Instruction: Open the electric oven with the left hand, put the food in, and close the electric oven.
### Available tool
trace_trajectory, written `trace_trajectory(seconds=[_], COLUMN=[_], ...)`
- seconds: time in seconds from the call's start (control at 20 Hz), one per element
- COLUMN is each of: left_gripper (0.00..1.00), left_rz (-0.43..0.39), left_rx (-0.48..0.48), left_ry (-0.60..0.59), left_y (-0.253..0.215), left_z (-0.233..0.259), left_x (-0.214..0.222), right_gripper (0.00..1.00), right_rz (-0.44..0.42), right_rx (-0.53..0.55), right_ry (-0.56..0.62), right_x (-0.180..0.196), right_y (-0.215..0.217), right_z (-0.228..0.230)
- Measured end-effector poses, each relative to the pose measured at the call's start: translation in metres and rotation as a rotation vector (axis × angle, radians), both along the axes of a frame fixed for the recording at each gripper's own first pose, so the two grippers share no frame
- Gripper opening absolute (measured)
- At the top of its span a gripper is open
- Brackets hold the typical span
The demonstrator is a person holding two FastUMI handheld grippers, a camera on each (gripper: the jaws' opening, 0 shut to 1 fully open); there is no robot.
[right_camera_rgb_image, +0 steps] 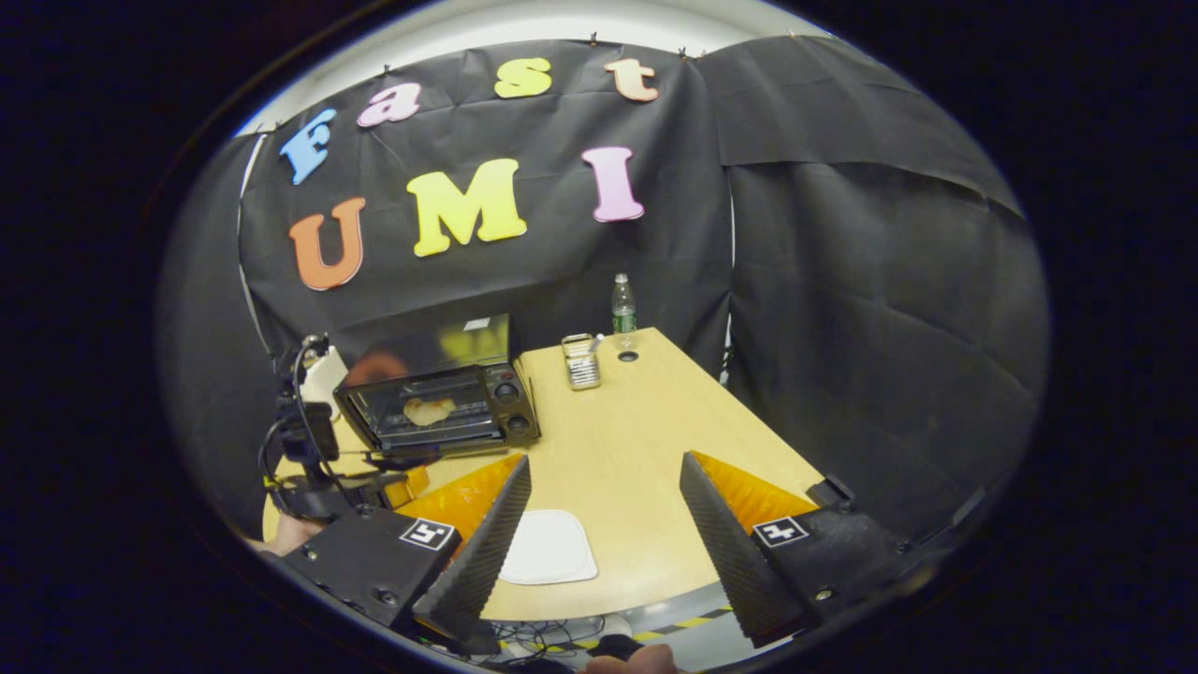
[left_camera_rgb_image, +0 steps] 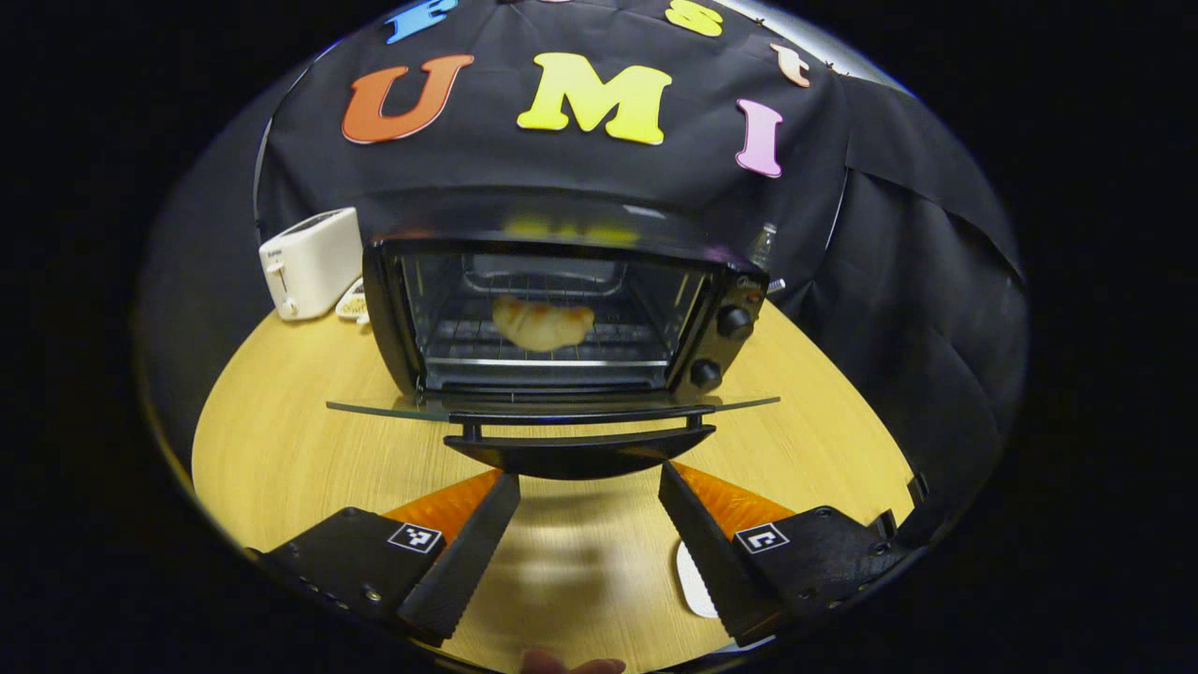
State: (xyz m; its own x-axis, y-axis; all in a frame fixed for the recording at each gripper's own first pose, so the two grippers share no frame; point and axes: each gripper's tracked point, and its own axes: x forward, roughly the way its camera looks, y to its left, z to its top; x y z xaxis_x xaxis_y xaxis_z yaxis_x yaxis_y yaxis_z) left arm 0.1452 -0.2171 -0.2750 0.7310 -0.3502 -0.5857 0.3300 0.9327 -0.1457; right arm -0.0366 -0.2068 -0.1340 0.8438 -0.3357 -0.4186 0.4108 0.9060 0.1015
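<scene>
One electric oven [left_camera_rgb_image: 562, 318] is sitting in the middle of the left gripper view on the wooden table [left_camera_rgb_image: 281, 449], and its glass door [left_camera_rgb_image: 562, 410] is hanging open, folded down flat toward the camera with the handle [left_camera_rgb_image: 580, 440] at its front edge. One piece of food [left_camera_rgb_image: 543, 323], a pale golden pastry, is lying on the wire rack inside the oven. Two round knobs [left_camera_rgb_image: 735, 323] are showing on the oven's right panel, one above the other. One white toaster [left_camera_rgb_image: 309, 262] is standing at the upper left of that frame, just beside the oven. A white plate [left_camera_rgb_image: 694, 585] is peeking out at the lower right, partly behind a finger.

The left gripper [left_camera_rgb_image: 588, 524] is hovering low in the frame, pointing straight at the oven door, with its two fingers spread wide apart and holding nothing; the door handle is lying just above the gap between them.

In the right gripper view, the right gripper [right_camera_rgb_image: 604, 524] is hanging well back from the oven [right_camera_rgb_image: 440, 402], which is appearing at the centre left with the food [right_camera_rgb_image: 429, 410] inside. Its fingers are also standing wide apart and empty, above the one white plate [right_camera_rgb_image: 550, 548] at the table's near edge. One bottle [right_camera_rgb_image: 623, 304] and one small metal rack [right_camera_rgb_image: 581, 360] are standing at the table's far end.
</scene>
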Motion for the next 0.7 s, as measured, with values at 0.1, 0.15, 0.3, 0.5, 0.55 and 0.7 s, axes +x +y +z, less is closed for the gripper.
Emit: trace_trajectory(seconds=[0.1, 0.15, 0.3, 0.5, 0.55, 0.7], left_gripper=[0.95, 0.95, 0.95, 0.95, 0.95, 0.94], left_rz=[0.006, 0.01, 0.036, 0.072, 0.091, 0.148], left_rx=[0.001, -0.003, -0.002, -0.014, -0.024, -0.044], left_ry=[-0.034, -0.051, -0.111, -0.193, -0.216, -0.311], left_y=[-0.002, -0.003, -0.002, -0.003, -0.002, 0.009], left_z=[0.015, 0.022, 0.051, 0.088, 0.103, 0.155], left_x=[0.018, 0.026, 0.047, 0.063, 0.064, 0.06], right_gripper=[1.0, 0.97, 1.0, 1.0, 1.0, 1.0], right_rz=[-0.007, -0.009, 0.001, 0.064, 0.086, 0.161], right_rx=[-0.002, 0.0, 0.003, -0.007, -0.017, -0.013], right_ry=[-0.012, -0.019, -0.041, -0.085, -0.1, -0.146], right_x=[0.0, 0.001, 0.011, 0.042, 0.052, 0.078], right_y=[-0.005, -0.008, -0.017, -0.028, -0.031, -0.023], right_z=[0.003, 0.005, 0.011, 0.027, 0.032, 0.045])
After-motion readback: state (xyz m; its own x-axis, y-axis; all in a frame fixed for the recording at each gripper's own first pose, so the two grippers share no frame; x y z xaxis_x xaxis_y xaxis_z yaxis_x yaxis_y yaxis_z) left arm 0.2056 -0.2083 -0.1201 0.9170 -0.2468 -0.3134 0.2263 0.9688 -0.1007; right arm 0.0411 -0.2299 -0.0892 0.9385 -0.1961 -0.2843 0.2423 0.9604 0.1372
